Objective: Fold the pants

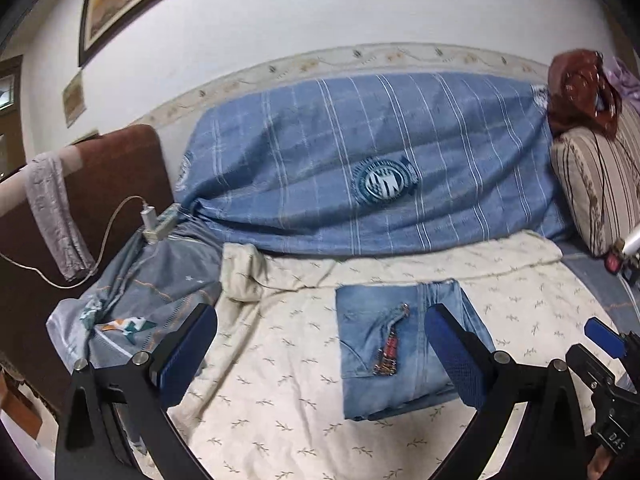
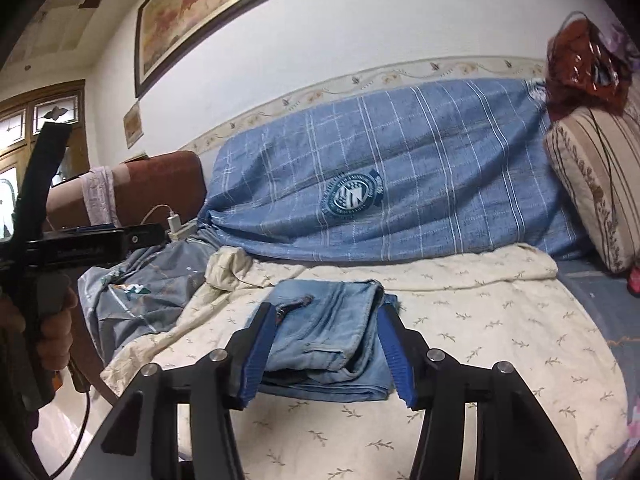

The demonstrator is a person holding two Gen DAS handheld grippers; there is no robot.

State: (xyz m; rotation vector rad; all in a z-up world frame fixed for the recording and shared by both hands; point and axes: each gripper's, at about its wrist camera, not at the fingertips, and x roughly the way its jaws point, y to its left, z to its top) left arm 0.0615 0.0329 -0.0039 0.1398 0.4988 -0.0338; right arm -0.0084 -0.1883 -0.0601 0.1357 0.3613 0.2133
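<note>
The light-blue jeans [image 1: 380,344] lie folded into a compact rectangle on the cream patterned sheet [image 1: 280,380], a small metal and red trim showing on top. My left gripper [image 1: 322,316] hovers over the sheet with its jaws wide apart and nothing between them; its right finger overlaps the jeans' right edge in this view. In the right wrist view the folded jeans [image 2: 320,344] lie flat beyond my right gripper [image 2: 326,312], whose blue pads stand apart on either side without pressing on the denim. The right gripper [image 1: 604,340] also shows at the far right of the left wrist view.
A blue striped cover [image 1: 360,160] is heaped along the wall behind the sheet. A striped pillow [image 1: 592,184] stands at the right. At the left are a crumpled grey-blue quilt [image 1: 160,280], a power strip with charger [image 1: 156,220] and a brown headboard [image 1: 112,168].
</note>
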